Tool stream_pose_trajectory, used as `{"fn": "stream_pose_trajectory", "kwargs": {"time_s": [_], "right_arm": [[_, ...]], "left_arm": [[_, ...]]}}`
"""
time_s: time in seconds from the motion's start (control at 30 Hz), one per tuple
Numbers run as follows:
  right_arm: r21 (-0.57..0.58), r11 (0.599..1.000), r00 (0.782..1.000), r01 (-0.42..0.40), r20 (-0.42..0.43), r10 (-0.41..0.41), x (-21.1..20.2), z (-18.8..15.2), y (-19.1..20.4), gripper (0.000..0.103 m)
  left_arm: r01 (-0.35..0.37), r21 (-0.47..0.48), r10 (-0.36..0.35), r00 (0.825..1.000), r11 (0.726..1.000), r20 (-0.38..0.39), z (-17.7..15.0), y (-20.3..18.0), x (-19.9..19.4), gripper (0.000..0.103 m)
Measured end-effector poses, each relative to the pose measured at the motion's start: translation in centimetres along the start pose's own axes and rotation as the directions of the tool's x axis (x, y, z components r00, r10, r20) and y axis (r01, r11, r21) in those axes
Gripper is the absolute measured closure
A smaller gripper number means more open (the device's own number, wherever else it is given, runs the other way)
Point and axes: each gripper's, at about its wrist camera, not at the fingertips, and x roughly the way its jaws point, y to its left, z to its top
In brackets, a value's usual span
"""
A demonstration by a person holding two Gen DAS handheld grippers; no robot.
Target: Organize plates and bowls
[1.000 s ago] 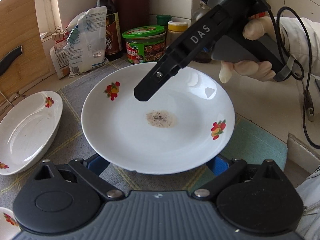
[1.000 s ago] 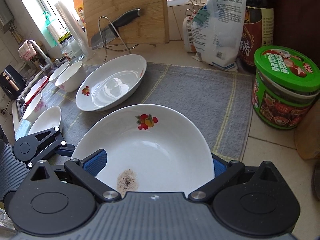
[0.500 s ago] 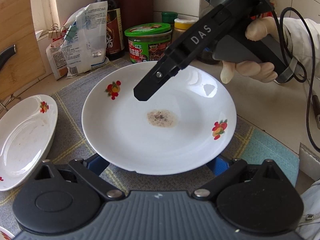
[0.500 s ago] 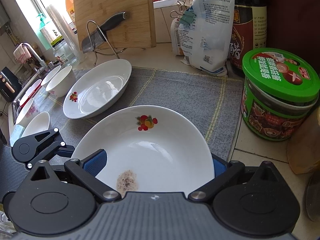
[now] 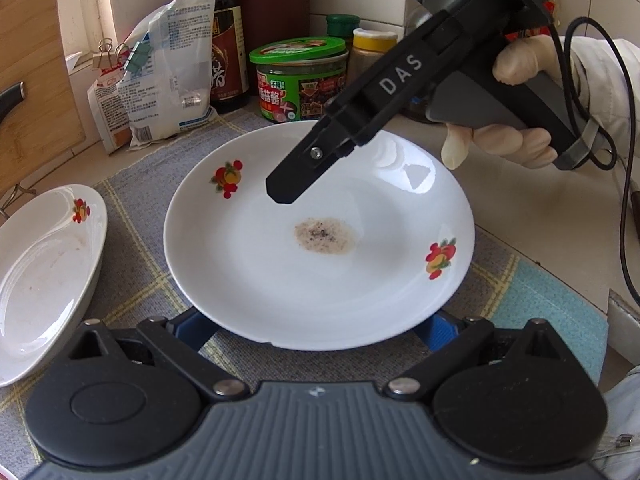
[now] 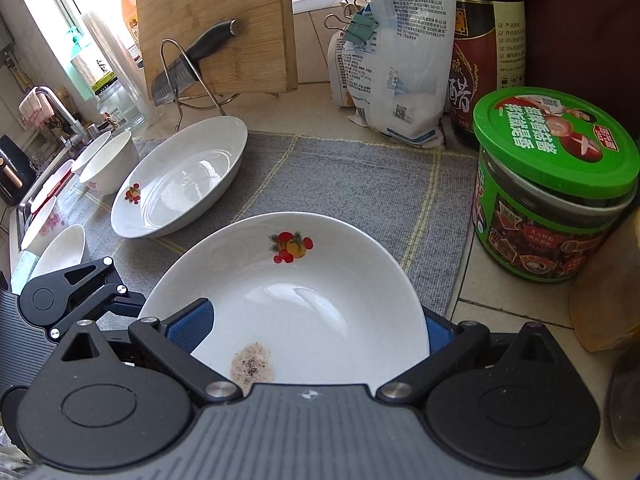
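Clearly both tools, left point(image 5: 316, 326) and right point(image 6: 316, 330), stand spread around the plate point(image 5: 280, 280) (speckled stain).

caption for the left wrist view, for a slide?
Left gripper straddling the stained round plate on a grey mat, right gripper poised over it.

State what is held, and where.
Cannot tell. The soiled plate lies with its near rim over the left gripper fingers; the right gripper reaches over its far rim.

Bright daylight, plate point(image 5: 320, 236) glare, fisheye-bent edges, sharp focus
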Motion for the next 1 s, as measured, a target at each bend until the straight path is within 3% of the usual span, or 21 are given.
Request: {"fn": "stream_pose_trajectory", "kwargs": {"time_s": [0.27,0.5,0.63,0.8,1.0], "right_arm": [[-0.003,1.000,1.000,0.013,0.010,-0.013,0.0,-0.2,0.1,0.000],[-0.068,0.993,0.995,0.098,0.039,-0.096,-1.4,-0.3,1.3,0.000],[-0.128,0.978,0.983,0.162,0.106,-0.149,-4.0,-0.1,3.2,0.000],[-0.171,0.976,0.979,0.136,0.173,-0.107,-5.6,0.1,6.9,0.000],[-0.165,0.984,0.983,0.068,0.181,-0.038,-4.4,-0.2,11.5,0.000]], "left_arm": [[-0.005,-0.001,0.005,1.000,1.000,-0.001,0.0,0.0,0.1,0.002],[-0.036,-0.027,0.037,0.999,0.999,0.002,-0.5,-0.2,-1.2,0.002],[-0.065,-0.074,0.067,0.997,0.995,0.030,-1.1,-0.8,-4.0,0.002],[-0.148,-0.161,0.162,0.984,0.976,0.077,-1.7,-0.8,-8.2,0.001],[-0.233,-0.273,0.271,0.957,0.933,0.108,-3.7,0.3,-13.1,0.001]]}}
